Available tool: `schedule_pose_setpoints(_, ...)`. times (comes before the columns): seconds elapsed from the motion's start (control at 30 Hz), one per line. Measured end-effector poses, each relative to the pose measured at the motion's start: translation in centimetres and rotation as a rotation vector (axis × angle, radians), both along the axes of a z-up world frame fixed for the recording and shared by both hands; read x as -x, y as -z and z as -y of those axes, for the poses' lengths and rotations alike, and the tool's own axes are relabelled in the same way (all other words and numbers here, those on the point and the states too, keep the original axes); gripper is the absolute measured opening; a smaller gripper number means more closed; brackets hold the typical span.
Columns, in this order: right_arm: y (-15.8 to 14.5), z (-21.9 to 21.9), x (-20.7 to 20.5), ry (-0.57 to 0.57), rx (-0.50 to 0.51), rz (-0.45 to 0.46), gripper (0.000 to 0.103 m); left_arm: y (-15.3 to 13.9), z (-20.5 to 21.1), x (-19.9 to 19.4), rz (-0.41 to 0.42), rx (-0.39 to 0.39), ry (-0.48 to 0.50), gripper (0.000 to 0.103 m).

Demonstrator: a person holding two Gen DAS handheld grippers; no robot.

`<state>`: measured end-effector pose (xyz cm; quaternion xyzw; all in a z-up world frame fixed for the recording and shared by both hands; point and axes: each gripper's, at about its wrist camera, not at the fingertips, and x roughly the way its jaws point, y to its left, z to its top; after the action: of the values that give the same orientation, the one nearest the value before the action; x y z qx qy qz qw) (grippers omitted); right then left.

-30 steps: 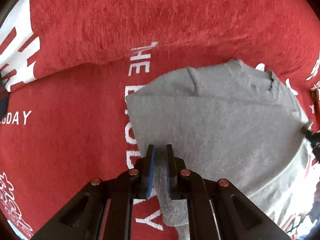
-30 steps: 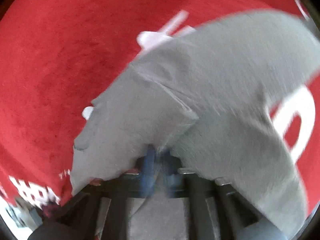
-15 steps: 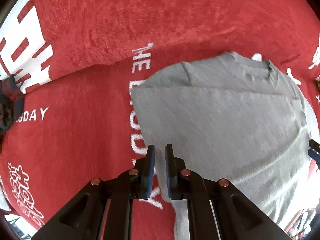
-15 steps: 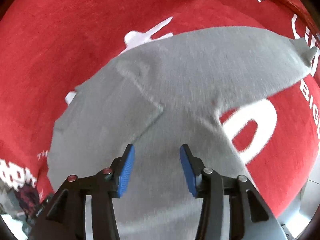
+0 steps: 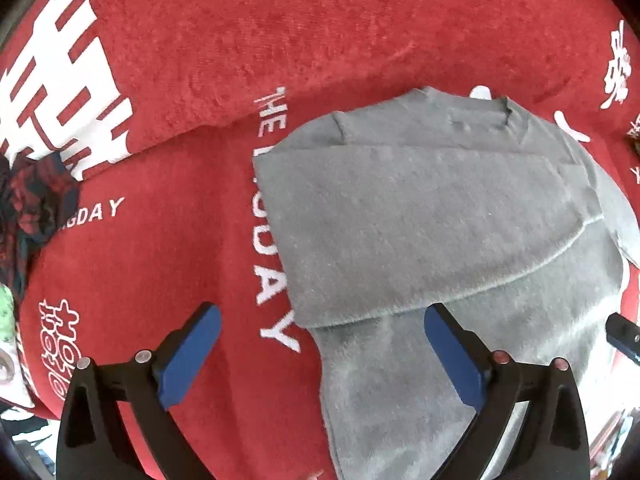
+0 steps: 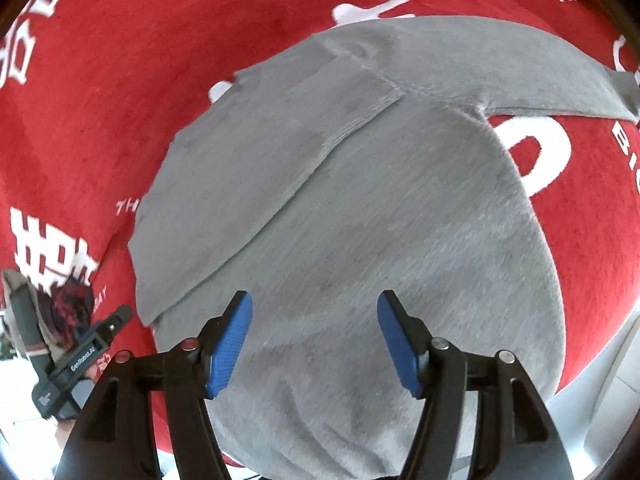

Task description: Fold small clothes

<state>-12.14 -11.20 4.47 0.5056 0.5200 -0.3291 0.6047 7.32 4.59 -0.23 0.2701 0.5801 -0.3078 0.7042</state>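
Observation:
A small grey long-sleeved top lies flat on a red blanket with white lettering. One side is folded over its body, with the fold edge running across the top. The other sleeve stretches out to the right in the right wrist view. My left gripper is open and empty, hovering over the top's lower left edge. My right gripper is open and empty above the top's lower body. The left gripper's tip shows at lower left in the right wrist view.
A dark red patterned cloth lies at the blanket's left edge. The blanket's edge and a pale floor show at the lower right of the right wrist view. White characters are printed on the blanket at far left.
Both grippers have let go of the grey top and opened, the right first, then the left. The folded side now lies flat on the body. Both grippers have pulled back a little.

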Motion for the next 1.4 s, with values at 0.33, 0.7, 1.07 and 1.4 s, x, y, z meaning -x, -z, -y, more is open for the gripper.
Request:
schedule_pose_setpoints(0.33, -1.0, -1.9, 0.4, 0.015, -0.01, -0.013, 0.079, 1.0, 1.2, 1.4, -0.088, -0.025, 0.109, 0.102)
schedule_pose_setpoints(0.7, 1.1, -0.2, 4.1, 0.023, -0.098, 0.007, 0.079, 1.7, 4.5, 6.6, -0.104, -0.085, 0.085, 0.102)
schedule_pose_setpoints(1.07, 1.5, 12.0, 14.9, 0.102, -0.116, 0.055, 0.079, 2.6, 15.4, 16.5, -0.119, -0.113, 0.076, 0.102)
schedule_pose_setpoints(1.4, 3.0, 20.6, 28.8, 0.511, -0.098, 0.211, 0.079, 2.1, 22.3, 21.0, -0.107, -0.097, 0.066, 0.102)
